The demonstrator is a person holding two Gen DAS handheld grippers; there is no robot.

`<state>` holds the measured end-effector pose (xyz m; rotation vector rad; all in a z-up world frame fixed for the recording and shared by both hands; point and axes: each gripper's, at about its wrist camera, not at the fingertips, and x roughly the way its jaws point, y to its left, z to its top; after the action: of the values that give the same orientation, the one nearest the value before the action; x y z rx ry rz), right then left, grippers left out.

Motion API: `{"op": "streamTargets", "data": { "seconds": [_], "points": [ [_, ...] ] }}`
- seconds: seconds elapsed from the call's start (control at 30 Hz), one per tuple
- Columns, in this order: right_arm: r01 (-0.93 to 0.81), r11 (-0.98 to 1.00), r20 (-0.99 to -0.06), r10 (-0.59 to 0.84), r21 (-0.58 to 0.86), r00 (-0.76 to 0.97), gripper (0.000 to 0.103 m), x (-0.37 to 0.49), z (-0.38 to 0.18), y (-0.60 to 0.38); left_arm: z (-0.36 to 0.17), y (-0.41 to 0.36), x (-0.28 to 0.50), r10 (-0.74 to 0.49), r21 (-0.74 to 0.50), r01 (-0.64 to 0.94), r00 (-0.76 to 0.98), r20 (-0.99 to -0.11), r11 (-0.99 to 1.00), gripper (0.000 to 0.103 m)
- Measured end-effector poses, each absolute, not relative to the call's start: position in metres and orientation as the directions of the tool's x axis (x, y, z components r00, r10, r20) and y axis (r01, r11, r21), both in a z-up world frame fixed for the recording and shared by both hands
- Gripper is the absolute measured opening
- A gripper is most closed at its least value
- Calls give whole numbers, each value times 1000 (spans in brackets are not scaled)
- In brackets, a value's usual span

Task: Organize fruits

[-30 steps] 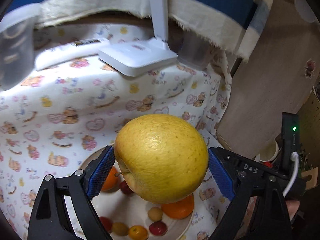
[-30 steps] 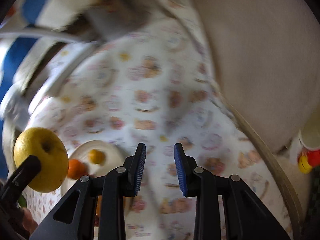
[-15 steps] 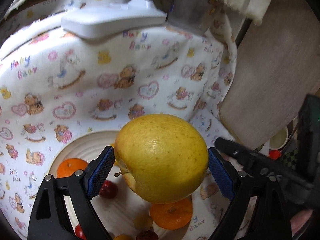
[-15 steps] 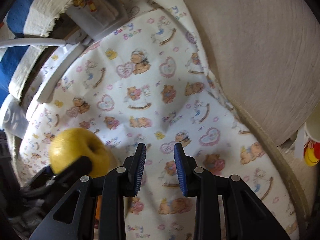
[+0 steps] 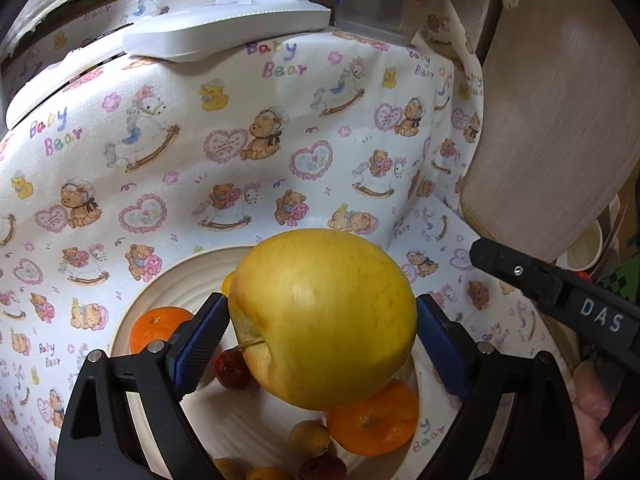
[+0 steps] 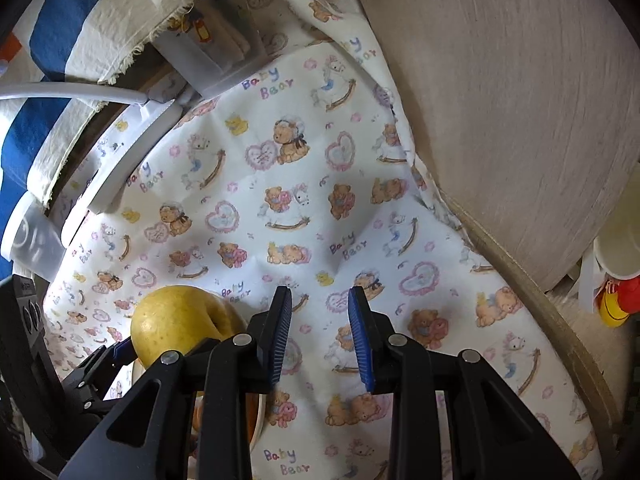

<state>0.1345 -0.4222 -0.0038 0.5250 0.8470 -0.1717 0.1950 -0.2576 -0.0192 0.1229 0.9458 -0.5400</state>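
My left gripper (image 5: 320, 336) is shut on a big yellow apple (image 5: 324, 316) and holds it above a white plate (image 5: 160, 288). On the plate lie two oranges (image 5: 158, 328), a dark red fruit (image 5: 232, 368) and several small brownish and red fruits (image 5: 308, 438). In the right wrist view the apple (image 6: 176, 328) shows at lower left in the left gripper. My right gripper (image 6: 320, 336) is open with a narrow gap and empty, above the printed cloth to the right of the plate (image 6: 260, 416).
A bear-print cloth (image 5: 240, 152) covers the table. A white lamp base (image 5: 224, 36) and a clear box (image 5: 372, 4) stand at the back. A beige chair back (image 5: 560, 120) is at the right. A clear cup (image 6: 32, 240) stands at far left.
My left gripper has carried the apple forward and lower over the plate. My right gripper has held its gap and shifted a little toward the cloth.
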Motion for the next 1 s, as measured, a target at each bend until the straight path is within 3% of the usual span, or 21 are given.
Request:
{"op": "streamTargets", "data": {
  "seconds": [0.27, 0.43, 0.63, 0.77, 0.83, 0.87, 0.9, 1.0],
  "points": [
    [351, 870, -707, -3, 347, 708, 30, 125, 12, -424, 30, -235, 178, -468, -140, 507, 609, -641, 851, 98],
    [308, 866, -669, 40, 393, 742, 30, 119, 21, -424, 61, -206, 149, -449, -58, 491, 733, -512, 869, 98],
    [189, 911, -626, 91, 367, 775, 30, 110, 39, -398, 83, -156, 97, -369, 54, 406, 872, -321, 912, 102],
    [127, 950, -540, 50, 286, 840, 31, 89, 67, -376, 84, -129, 71, -245, 82, 277, 928, -279, 957, 102],
    [108, 962, -492, 30, 250, 870, 39, 76, 76, -364, 80, -115, 59, -214, 56, 235, 942, -257, 970, 102],
    [94, 967, -471, 30, 237, 882, 52, 71, 79, -357, 78, -109, 53, -197, 55, 217, 948, -249, 975, 102],
    [75, 972, -448, 34, 224, 893, 57, 65, 81, -349, 77, -104, 48, -191, 57, 211, 950, -246, 976, 102],
    [11, 984, -412, 65, 178, 909, 58, 50, 79, -325, 68, -89, 32, -173, 64, 192, 958, -227, 979, 102]
  ]
}}
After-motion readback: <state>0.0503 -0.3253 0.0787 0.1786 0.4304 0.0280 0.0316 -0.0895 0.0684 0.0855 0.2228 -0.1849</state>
